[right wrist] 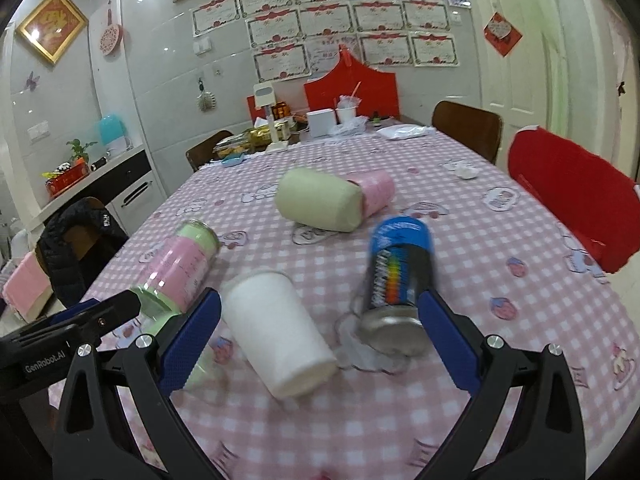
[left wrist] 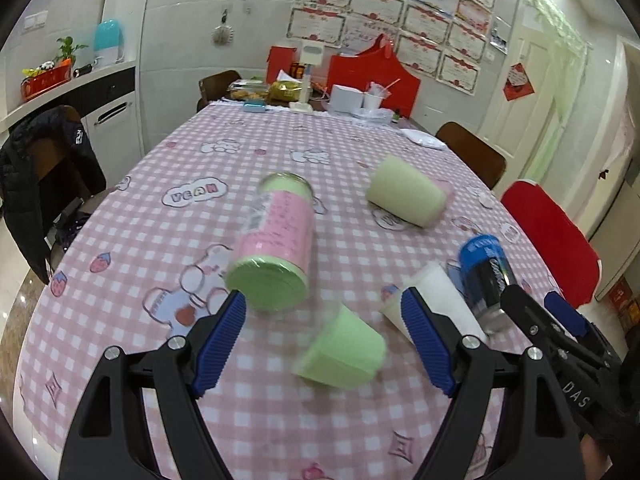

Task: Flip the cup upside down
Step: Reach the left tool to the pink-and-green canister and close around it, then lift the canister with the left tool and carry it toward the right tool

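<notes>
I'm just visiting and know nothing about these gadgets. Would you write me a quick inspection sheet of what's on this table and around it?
Surface: pink-and-white checked tablecloth with cartoon prints.
Job's things: small green plastic cup, white paper cup, pale yellow cup, all on their sides.
Clutter: pink-labelled cylinder with green lid and blue-and-black can, both tilted; boxes and food packets at the far end.
Grippers: left gripper open around the green cup, not touching; right gripper open around the white cup.
Cables: nothing seen.
Surroundings: certificates on the wall, red-covered chair, black jacket on a chair.
</notes>
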